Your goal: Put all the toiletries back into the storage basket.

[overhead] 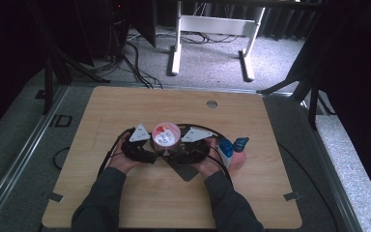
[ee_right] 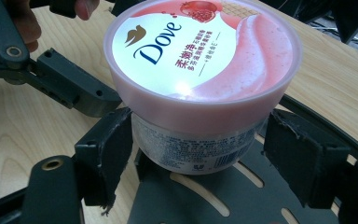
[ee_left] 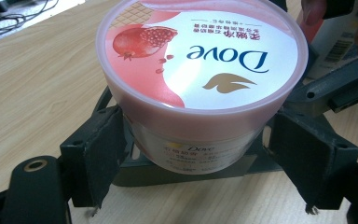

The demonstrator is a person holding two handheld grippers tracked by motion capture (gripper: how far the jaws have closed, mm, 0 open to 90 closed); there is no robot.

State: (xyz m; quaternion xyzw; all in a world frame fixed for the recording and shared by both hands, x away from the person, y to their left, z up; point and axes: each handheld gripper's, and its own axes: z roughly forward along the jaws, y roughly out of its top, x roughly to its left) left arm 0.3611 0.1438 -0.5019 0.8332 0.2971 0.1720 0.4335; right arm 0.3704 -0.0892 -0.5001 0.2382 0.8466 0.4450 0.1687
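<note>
From the high view we saw the Dove jar (overhead: 166,134) standing upright near the middle of the wooden table (overhead: 125,106), with the left gripper (overhead: 150,147) and the right gripper (overhead: 179,147) closing in on it from either side, a blue-capped bottle (overhead: 228,147) lying just beside the right hand (overhead: 207,162). In the left gripper view the jar (ee_left: 200,84) sat on a dark slotted plate (ee_left: 186,175) between the two black jaws, which stood spread; the left pad looked to be touching the clear wall under the pink lid, the right one stood just off it. In the right gripper view the jar (ee_right: 203,79) again sat between spread jaws, neither clearly pressing, with the other gripper's arm (ee_right: 70,86) reaching in beside it. We judged that one gripper should clamp the clear body low and square, below the lid's rim, while the other took the lid evenly on both sides, so the jar would not tip or skid off the plate. On the lid we read "Dove" in dark blue with a gold bird mark, a pomegranate picture and lines of Chinese writing; the side label carried small print and a barcode too fine to read
</note>
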